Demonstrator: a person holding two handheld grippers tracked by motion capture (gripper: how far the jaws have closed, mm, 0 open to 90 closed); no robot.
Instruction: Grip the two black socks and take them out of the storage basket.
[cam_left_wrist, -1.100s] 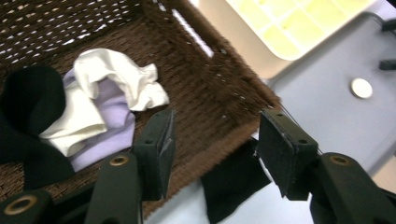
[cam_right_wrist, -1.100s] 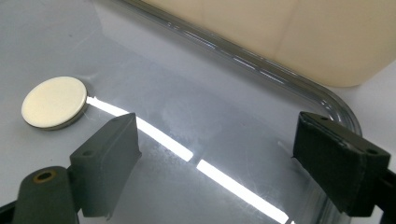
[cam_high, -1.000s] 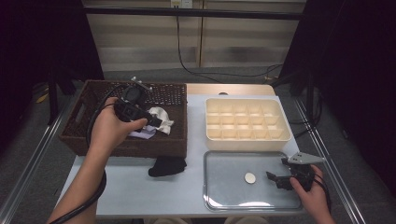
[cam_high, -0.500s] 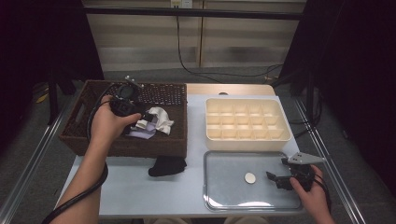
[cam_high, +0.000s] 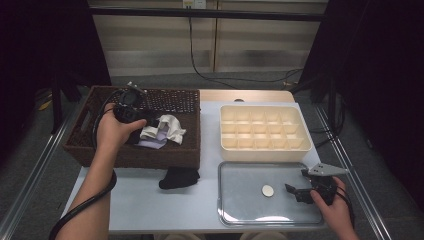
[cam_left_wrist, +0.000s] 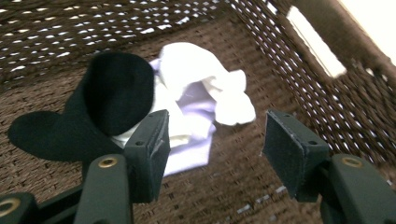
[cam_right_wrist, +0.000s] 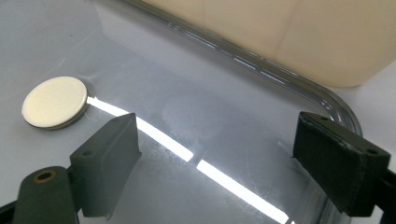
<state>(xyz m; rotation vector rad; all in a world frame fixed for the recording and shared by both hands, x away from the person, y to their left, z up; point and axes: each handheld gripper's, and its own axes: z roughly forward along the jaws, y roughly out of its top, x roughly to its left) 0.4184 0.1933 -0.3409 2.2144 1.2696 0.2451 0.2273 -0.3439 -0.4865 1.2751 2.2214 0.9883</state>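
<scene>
White sock (cam_left_wrist: 201, 88): crumpled in the basket (cam_high: 187, 150) beside a black sock (cam_left_wrist: 93, 107), lying ahead of my left gripper (cam_left_wrist: 212, 154), jaws wide and empty above it; my right gripper (cam_high: 296, 192), likewise wide, idles over the tray (cam_high: 230, 212).

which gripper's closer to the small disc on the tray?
Right. The right gripper hovers over the metal tray, jaws open, just beside the disc. The left gripper is across the table inside the wicker basket, above the socks.
</scene>
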